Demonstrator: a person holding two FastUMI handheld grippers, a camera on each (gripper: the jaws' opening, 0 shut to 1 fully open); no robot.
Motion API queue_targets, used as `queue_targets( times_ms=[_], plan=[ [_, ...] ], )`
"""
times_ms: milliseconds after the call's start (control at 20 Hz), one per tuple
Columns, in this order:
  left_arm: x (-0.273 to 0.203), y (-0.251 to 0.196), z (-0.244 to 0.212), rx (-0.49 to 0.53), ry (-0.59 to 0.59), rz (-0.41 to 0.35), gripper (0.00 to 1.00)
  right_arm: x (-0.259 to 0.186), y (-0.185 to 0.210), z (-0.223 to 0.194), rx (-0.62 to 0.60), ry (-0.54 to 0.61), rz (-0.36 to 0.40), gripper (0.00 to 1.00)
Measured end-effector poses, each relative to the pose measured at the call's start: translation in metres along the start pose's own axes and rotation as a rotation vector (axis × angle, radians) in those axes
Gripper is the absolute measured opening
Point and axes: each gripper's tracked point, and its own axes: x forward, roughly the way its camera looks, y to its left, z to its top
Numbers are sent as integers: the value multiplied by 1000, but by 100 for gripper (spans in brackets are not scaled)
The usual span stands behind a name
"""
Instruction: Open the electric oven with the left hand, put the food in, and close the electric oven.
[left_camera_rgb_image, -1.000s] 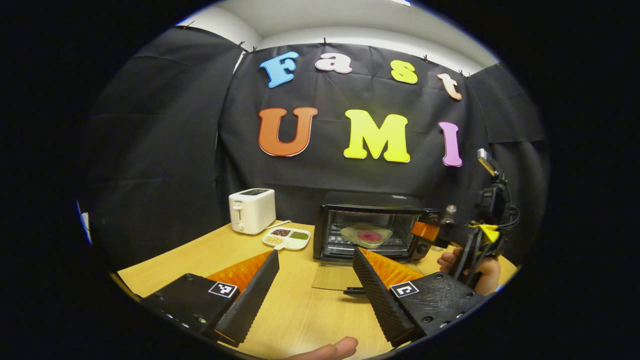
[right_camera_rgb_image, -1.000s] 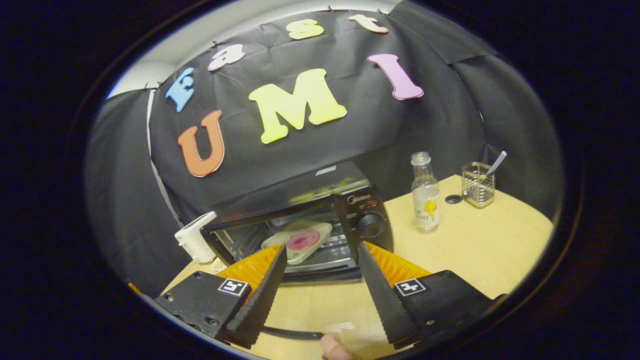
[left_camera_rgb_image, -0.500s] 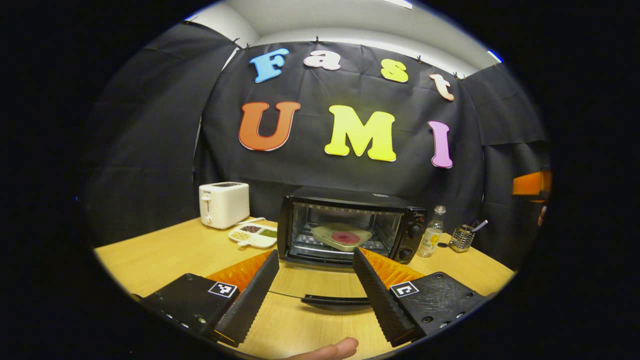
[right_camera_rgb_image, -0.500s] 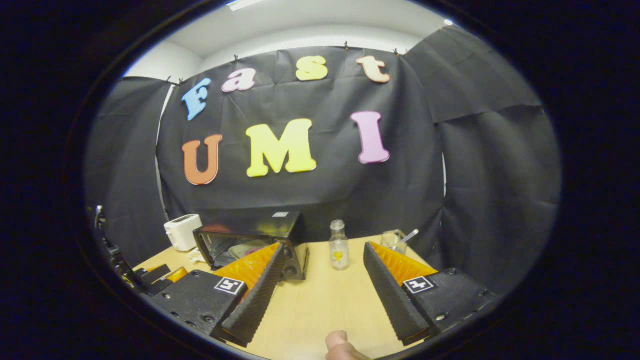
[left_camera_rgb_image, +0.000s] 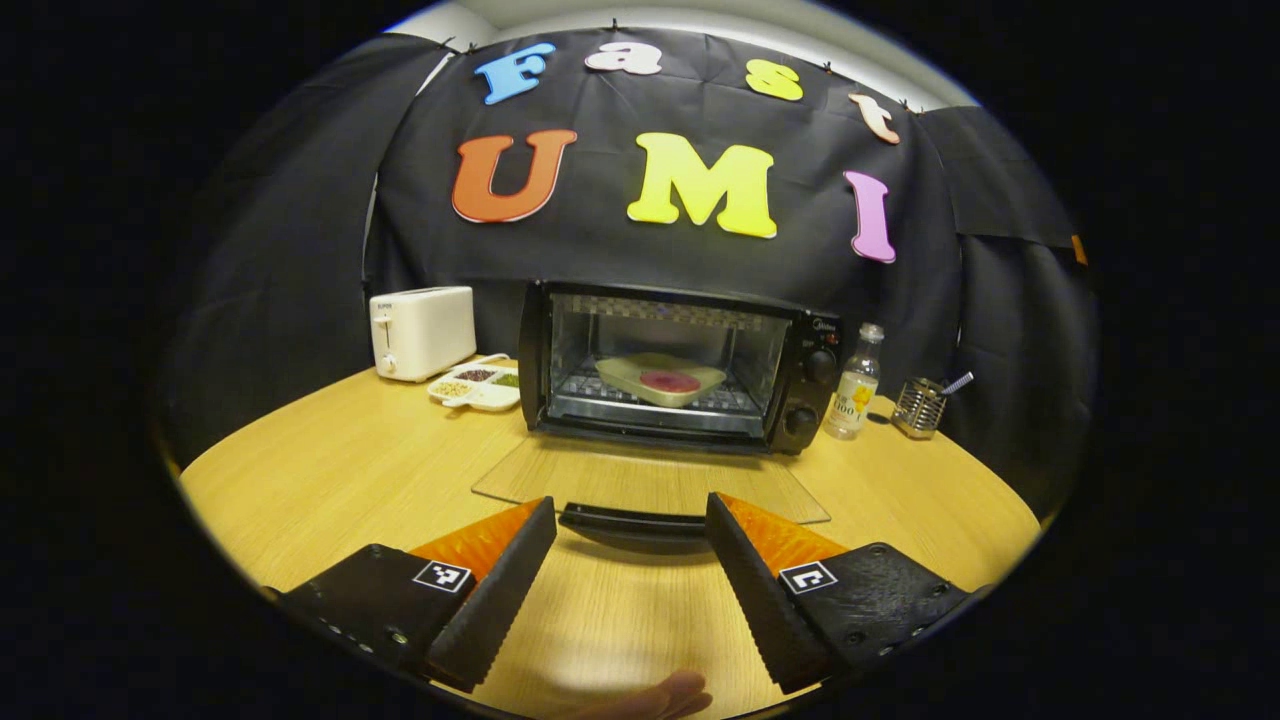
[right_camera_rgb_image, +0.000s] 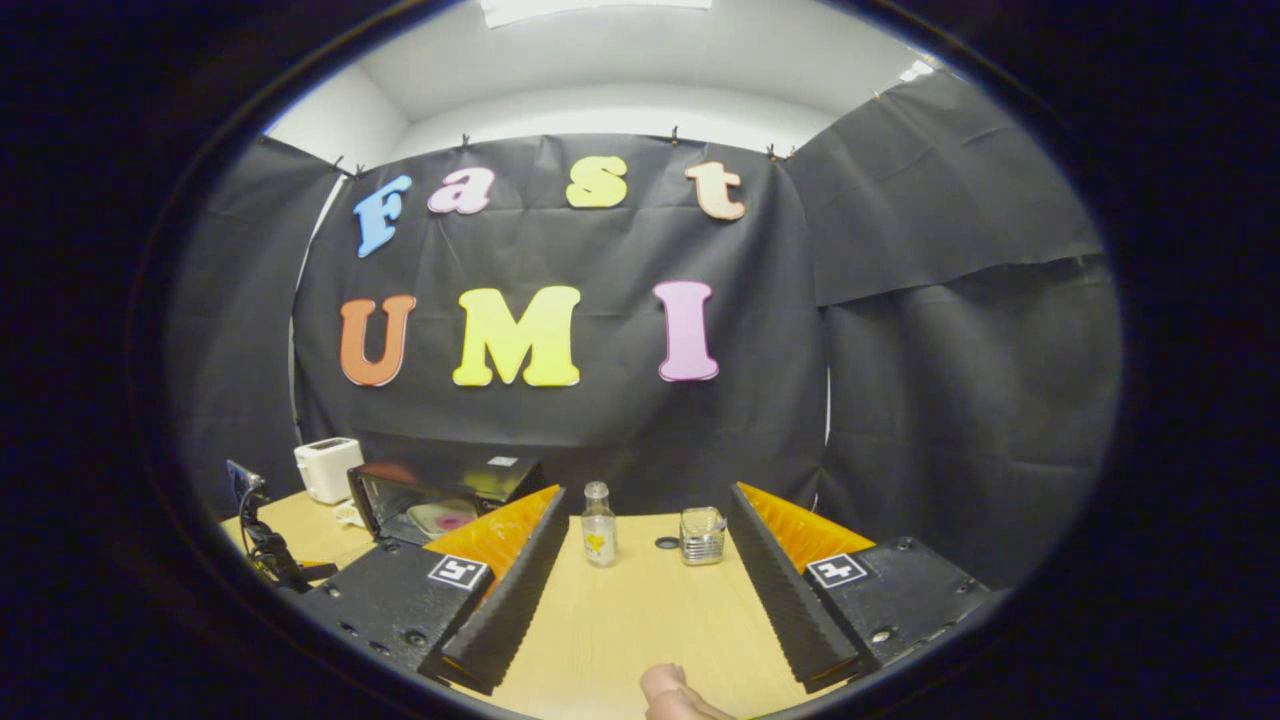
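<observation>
In the left gripper view the black electric oven (left_camera_rgb_image: 800, 385) stands at the table's middle with its glass door (left_camera_rgb_image: 650, 478) folded down flat. Inside on the rack lies a pale plate with a red slice of food (left_camera_rgb_image: 662, 378). My left gripper (left_camera_rgb_image: 630, 515) is open, and the door's black handle (left_camera_rgb_image: 632, 521) spans the gap right at its fingertips. My right gripper (right_camera_rgb_image: 645, 495) is open and holds nothing, hovering over the table well to the right of the oven (right_camera_rgb_image: 400, 495). The left gripper (right_camera_rgb_image: 262, 545) shows far off at the left edge.
A white toaster (left_camera_rgb_image: 422, 332) and a divided snack dish (left_camera_rgb_image: 478, 385) stand left of the oven. Right of it are a small bottle (left_camera_rgb_image: 850, 380) and a wire utensil holder (left_camera_rgb_image: 918, 405). A thumb (right_camera_rgb_image: 672, 692) shows at the bottom.
My right gripper pulled back from the oven mouth and swung right, away from the plate. My left gripper came closer and lower, bringing the door handle up to its fingertips.
</observation>
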Motion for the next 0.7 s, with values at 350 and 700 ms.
queue_targets(
  times_ms=[350, 700],
  plan=[
    [13, -11, -53, 144, 181, -15, 96, 10, -4, -16, 44, 6, 41, 100],
    [31, -13, -44, 88, 195, -35, 96, 12, -14, -24, 53, 11, 43, 96]
  ],
)
